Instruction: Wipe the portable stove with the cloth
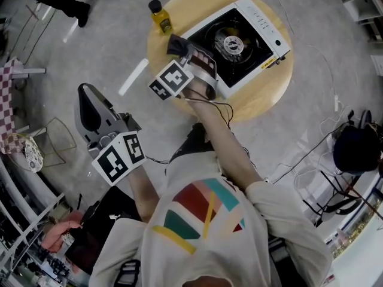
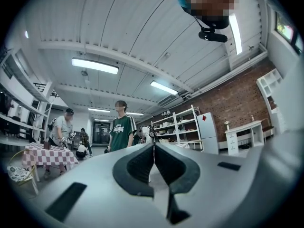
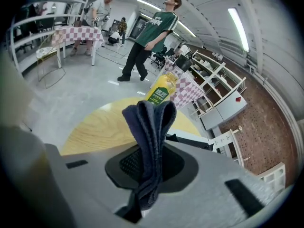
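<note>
A white portable stove (image 1: 239,40) with a black top stands on a round wooden table (image 1: 263,94). My right gripper (image 1: 179,45) hovers at the stove's left edge, shut on a folded dark blue cloth (image 1: 175,42). In the right gripper view the cloth (image 3: 151,120) stands up from between the jaws of the right gripper (image 3: 149,151), with the stove's edge (image 3: 190,140) just beyond it. My left gripper (image 1: 87,97) is off the table, over the floor at the left. In its own view the left gripper (image 2: 154,148) is shut with nothing in it and looks up across the room.
A bottle of yellow liquid (image 1: 160,15) stands on the table left of the stove, straight ahead of the cloth (image 3: 161,89). A wire chair (image 1: 57,139) and a checked table (image 1: 6,94) are at the left. Cables (image 1: 311,154) lie on the floor. A person in green (image 3: 152,32) stands beyond.
</note>
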Tool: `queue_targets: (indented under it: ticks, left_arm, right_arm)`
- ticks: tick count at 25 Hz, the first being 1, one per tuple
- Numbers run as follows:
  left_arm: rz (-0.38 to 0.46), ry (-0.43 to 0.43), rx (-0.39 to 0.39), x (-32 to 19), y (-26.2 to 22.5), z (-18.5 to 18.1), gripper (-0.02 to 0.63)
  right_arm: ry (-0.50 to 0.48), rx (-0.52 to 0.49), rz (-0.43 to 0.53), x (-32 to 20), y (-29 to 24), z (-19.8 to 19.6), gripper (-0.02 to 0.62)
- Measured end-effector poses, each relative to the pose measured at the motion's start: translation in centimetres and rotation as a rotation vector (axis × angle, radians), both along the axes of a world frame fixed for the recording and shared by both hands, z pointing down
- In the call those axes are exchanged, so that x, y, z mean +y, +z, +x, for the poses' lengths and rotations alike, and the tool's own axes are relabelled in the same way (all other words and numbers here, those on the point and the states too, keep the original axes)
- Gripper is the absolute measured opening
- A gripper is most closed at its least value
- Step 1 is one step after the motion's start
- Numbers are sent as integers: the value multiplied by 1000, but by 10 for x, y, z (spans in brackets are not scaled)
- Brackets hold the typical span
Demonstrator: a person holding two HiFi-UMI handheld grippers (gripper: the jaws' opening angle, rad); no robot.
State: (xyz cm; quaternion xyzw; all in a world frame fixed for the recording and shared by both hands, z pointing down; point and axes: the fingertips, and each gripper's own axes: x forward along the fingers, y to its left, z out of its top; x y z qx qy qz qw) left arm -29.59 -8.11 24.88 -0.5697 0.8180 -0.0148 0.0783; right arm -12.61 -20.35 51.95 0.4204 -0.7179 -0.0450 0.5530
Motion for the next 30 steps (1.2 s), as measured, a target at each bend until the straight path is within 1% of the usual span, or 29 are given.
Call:
queue_targets:
  ticks: [6,11,16,23,30]
  left_arm:
    - [0,23,-8,13,-6,23,6]
    - [5,59,-31,37,-12,48,6]
    - [4,88,-37,60,-11,66,6]
    - [3,120,-19,83,-4,83,6]
    - [11,176,-8,94,0,111,6]
  right_arm:
    - [17,-16,11,27,-4,32,31]
    - [44,-29,11,59,-4,62,31]
    - [64,-29,18,92,-4,86,31]
    - [70,-3,35,134,-1,122,31]
    - [57,20,59,167,2,160,31]
